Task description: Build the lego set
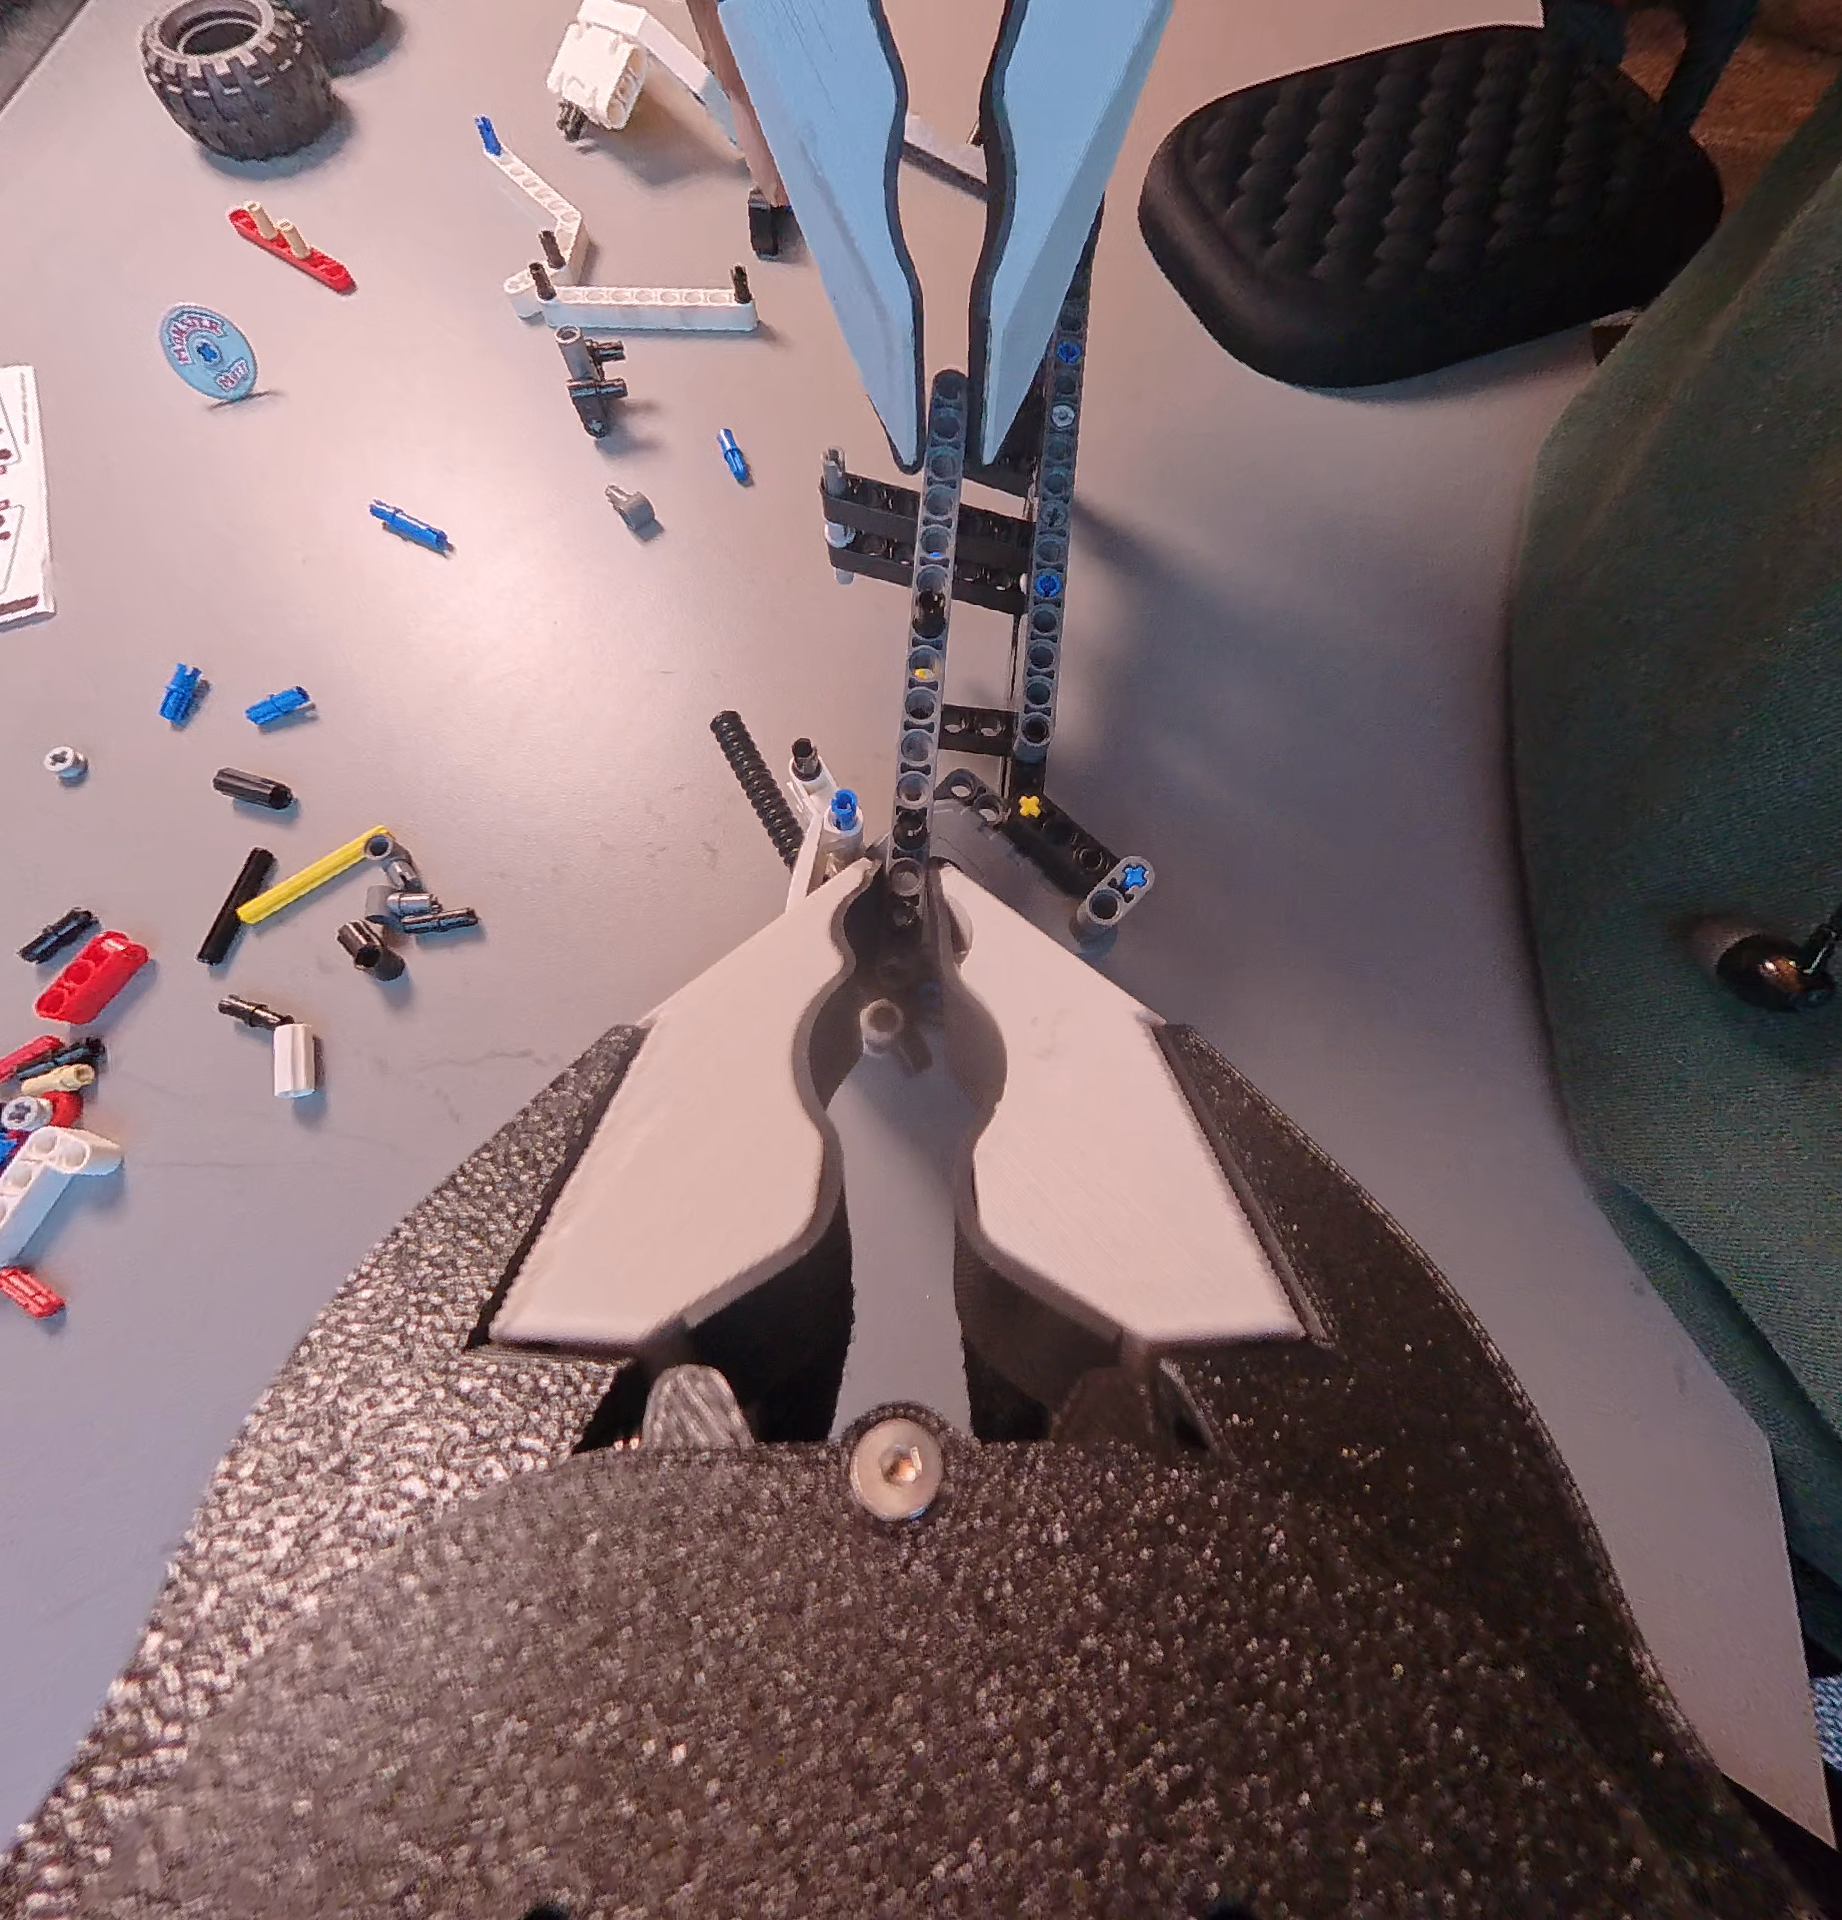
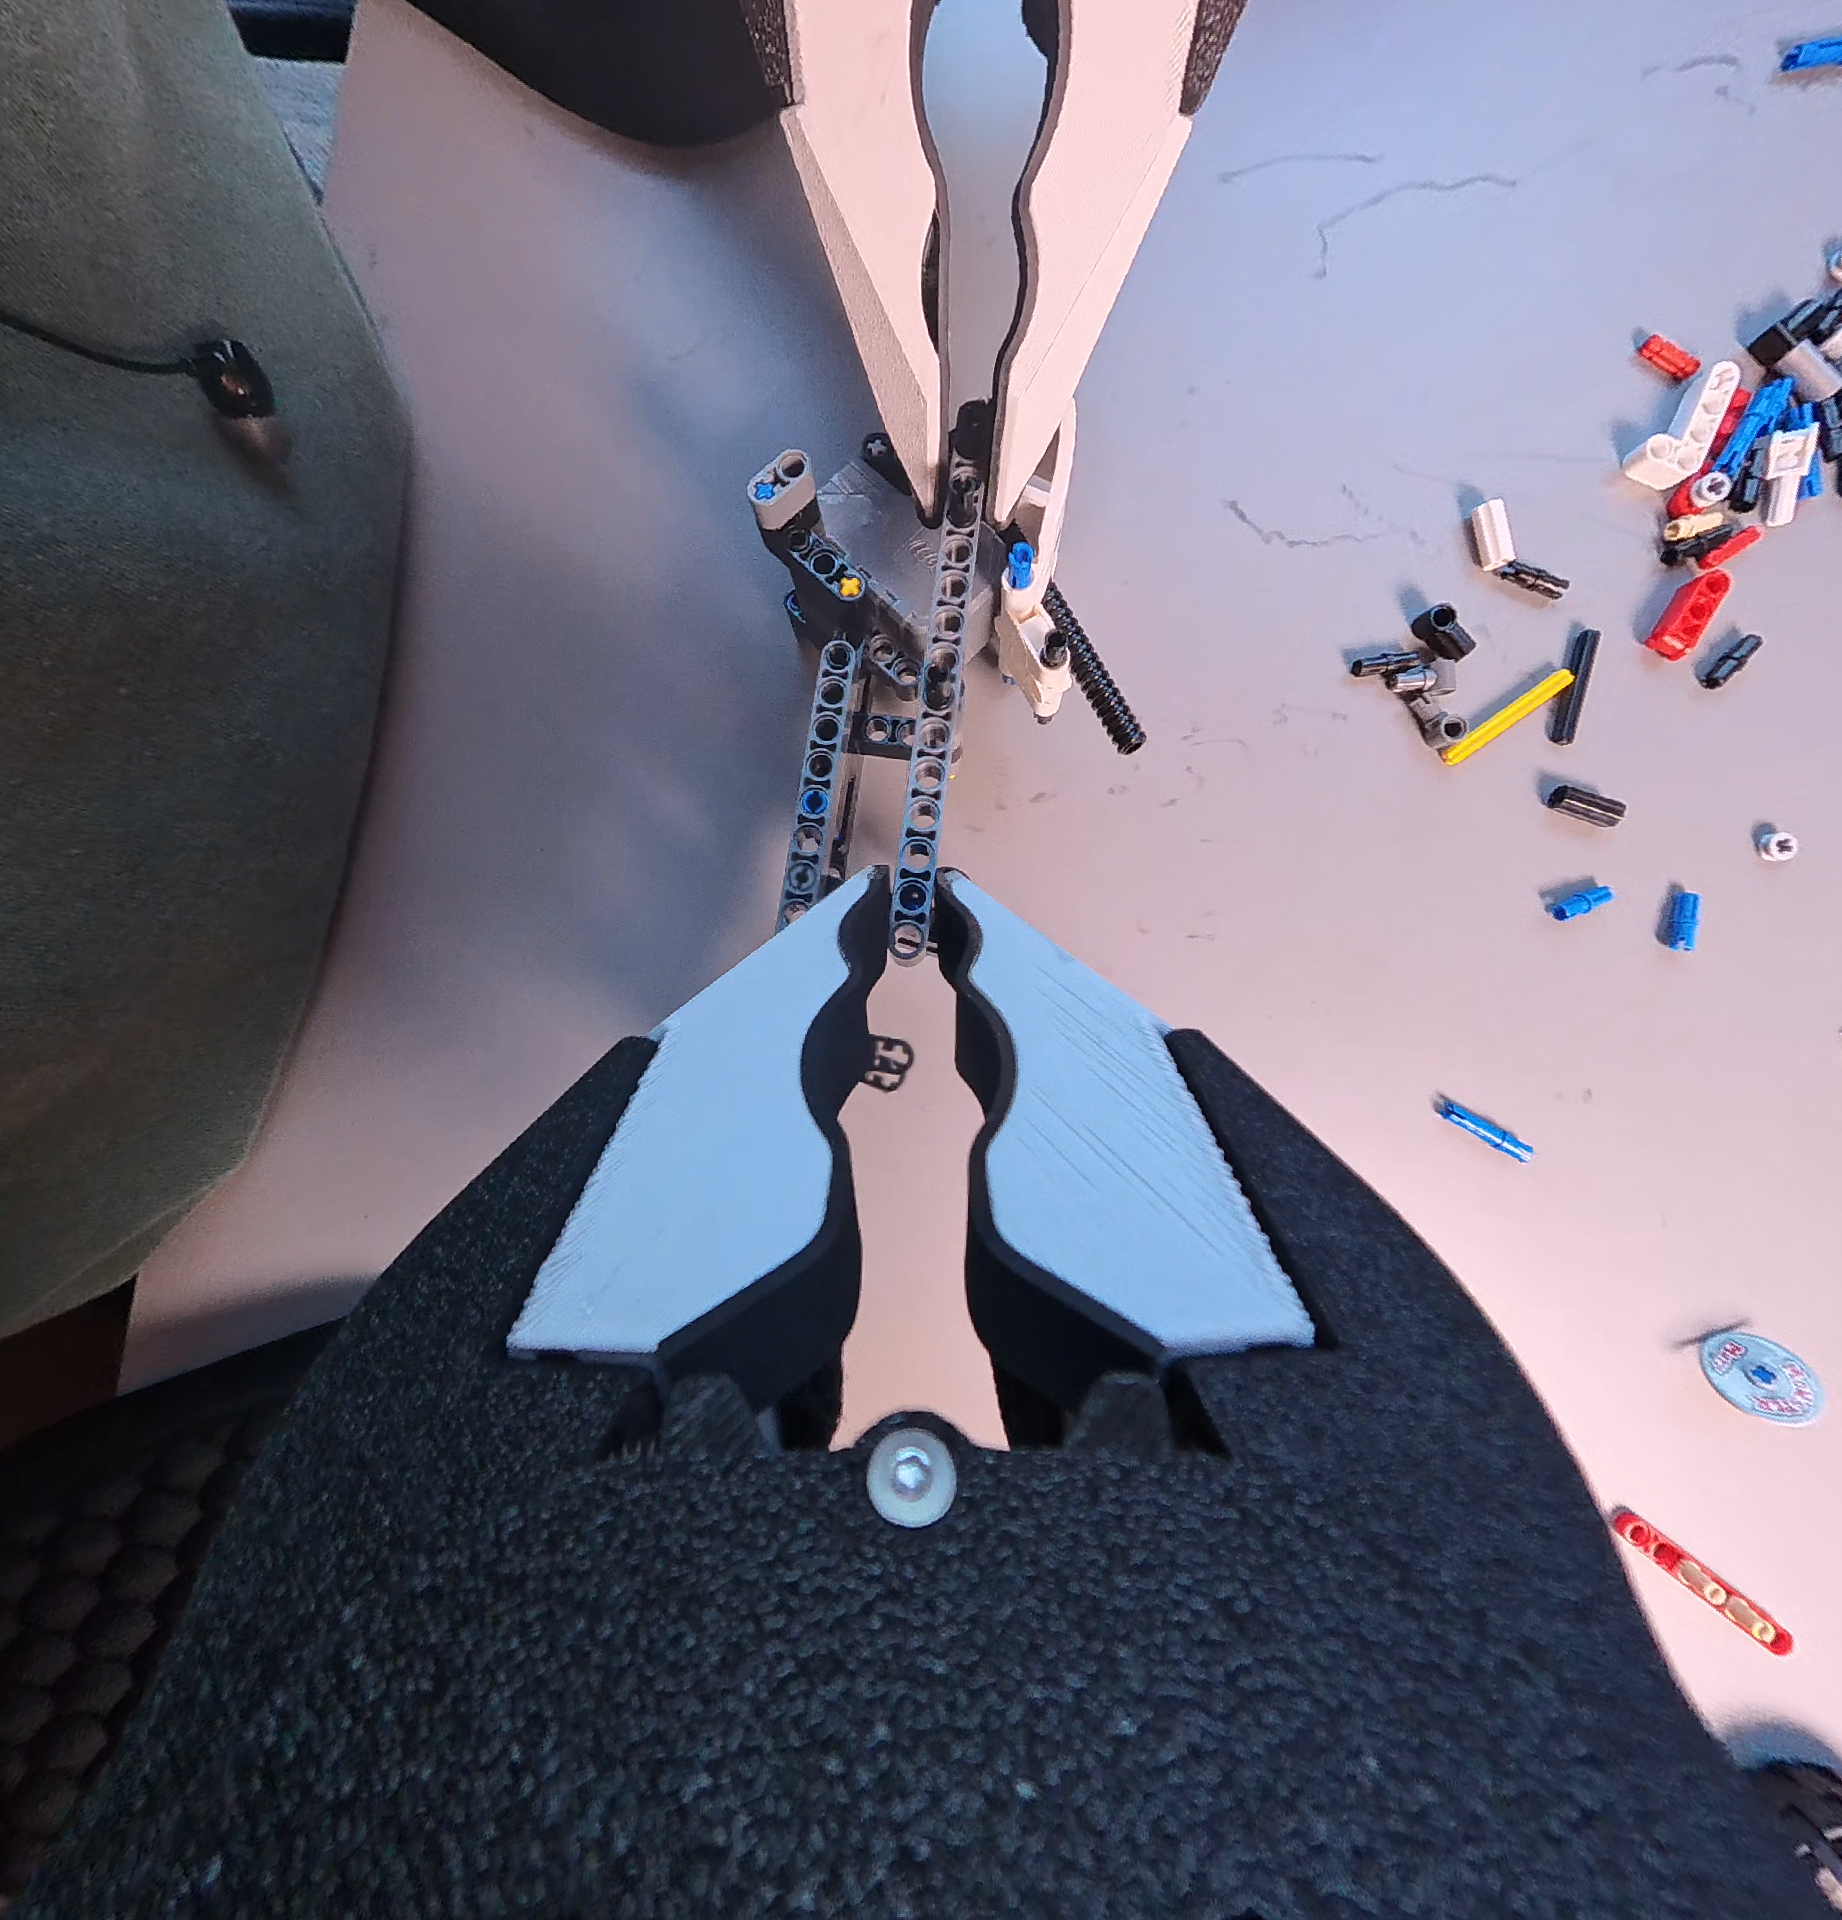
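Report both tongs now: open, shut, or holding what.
Left tongs: shut on one end of the long grey beam.
Right tongs: shut on the beam's other end.

- Left tongs (image 1: 909, 883) — two pale grey fingers (image 1: 709, 1132) with wavy black inner edges, set in a black pebbled housing with one silver screw (image 1: 896, 1475).
- Right tongs (image 2: 912, 883) — same build, screw (image 2: 910, 1481) at centre.
- Green garment (image 1: 1727, 727), thin black cord.

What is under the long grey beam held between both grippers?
Under the grey beam run black cross beams joining a second grey beam. The table below is partly hidden.
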`<state>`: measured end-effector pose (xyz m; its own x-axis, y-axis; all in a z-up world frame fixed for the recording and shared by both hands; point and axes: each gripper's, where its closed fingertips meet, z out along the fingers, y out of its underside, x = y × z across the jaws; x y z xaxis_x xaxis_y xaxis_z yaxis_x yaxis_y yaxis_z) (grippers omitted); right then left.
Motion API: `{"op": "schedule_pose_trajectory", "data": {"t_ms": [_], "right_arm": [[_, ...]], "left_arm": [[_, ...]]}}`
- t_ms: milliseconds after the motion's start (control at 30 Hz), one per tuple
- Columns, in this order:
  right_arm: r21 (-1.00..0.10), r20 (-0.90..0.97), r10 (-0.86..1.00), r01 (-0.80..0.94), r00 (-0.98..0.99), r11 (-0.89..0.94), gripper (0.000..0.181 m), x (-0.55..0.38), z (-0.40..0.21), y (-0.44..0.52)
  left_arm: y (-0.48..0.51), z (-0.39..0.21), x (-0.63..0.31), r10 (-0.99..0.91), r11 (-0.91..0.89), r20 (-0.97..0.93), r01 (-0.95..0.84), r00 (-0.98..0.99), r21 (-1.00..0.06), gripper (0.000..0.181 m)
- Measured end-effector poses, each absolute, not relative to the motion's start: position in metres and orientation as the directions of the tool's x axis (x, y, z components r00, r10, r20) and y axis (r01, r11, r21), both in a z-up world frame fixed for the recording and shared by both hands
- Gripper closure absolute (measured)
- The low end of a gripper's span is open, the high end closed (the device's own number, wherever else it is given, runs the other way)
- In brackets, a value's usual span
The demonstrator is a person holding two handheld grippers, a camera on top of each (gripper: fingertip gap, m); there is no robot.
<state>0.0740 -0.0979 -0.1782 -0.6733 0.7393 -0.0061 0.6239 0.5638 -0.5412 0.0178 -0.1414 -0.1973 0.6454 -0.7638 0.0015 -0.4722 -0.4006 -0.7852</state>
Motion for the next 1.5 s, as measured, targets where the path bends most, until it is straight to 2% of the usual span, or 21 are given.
{"op": "schedule_pose_trajectory", "data": {"t_ms": [467,1167,1333,1500], "right_arm": [[-0.568,-0.062,0.752,0.643,-0.657,0.515,0.173,0.074,-0.18,-0.098],[-0.586,-0.043,0.763,0.635,-0.645,0.504,0.174,0.072,-0.18,-0.098],[-0.585,-0.044,0.759,0.633,-0.649,0.507,0.174,0.071,-0.18,-0.099],[-0.574,-0.03,0.759,0.632,-0.651,0.52,0.174,0.071,-0.18,-0.099]], "left_arm": [[-0.142,-0.198,0.018,-0.763,-0.405,0.007,-0.47,0.646,-0.784,0.173],[-0.142,-0.201,0.02,-0.765,-0.404,-0.009,-0.491,0.644,-0.772,0.173],[-0.142,-0.184,0.02,-0.775,-0.373,-0.007,-0.466,0.632,-0.803,0.154],[-0.134,-0.162,0.032,-0.795,-0.326,-0.003,-0.431,0.607,-0.842,0.156]]}}
